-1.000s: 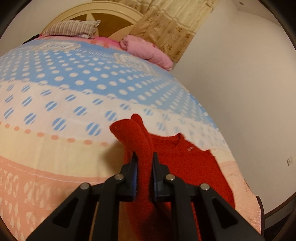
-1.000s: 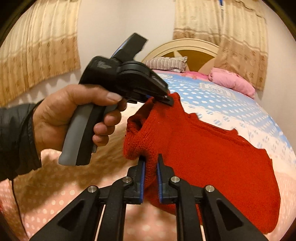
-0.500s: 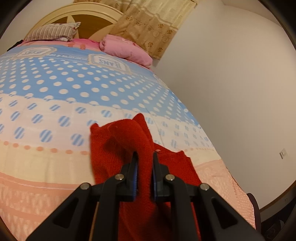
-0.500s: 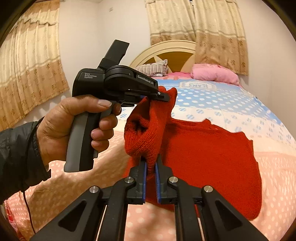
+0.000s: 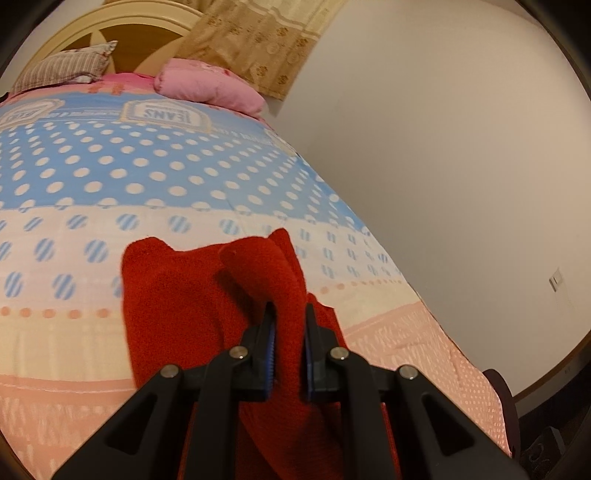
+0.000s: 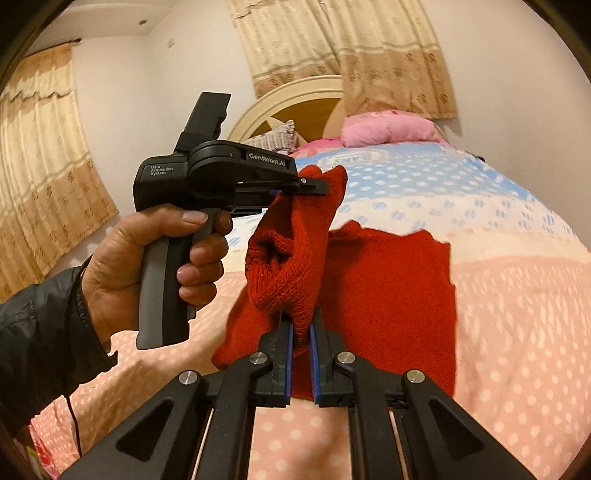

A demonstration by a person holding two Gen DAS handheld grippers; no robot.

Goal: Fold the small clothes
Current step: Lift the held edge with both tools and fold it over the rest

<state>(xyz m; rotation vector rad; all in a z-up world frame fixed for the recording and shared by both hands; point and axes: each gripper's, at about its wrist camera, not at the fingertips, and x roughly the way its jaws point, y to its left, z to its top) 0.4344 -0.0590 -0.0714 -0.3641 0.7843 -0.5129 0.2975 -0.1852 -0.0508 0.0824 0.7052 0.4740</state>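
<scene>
my left gripper (image 5: 287,343) is clamped on a bunched edge of the red knit sweater (image 5: 192,314), the fold of wool standing up between its blue pads. in the right wrist view i see that same left gripper (image 6: 314,186) from the side, held in a hand (image 6: 147,266) in a dark sleeve, lifting one corner of the sweater (image 6: 388,295) above the bed (image 6: 517,332). my right gripper (image 6: 301,343) is pinched tight on another gathered bit of the knit, lower down — the cloth hangs as a raised ridge between the two grips. the rest of the sweater lies spread on the polka-dot bedspread (image 5: 110,177), on its pale and peach bands near the foot of the bed. up at the head, a pink pillow (image 5: 207,85) and a striped pillow (image 5: 62,68) rest against the headboard (image 5: 110,27) — patterned curtains (image 6: 343,48) hang behind it.
</scene>
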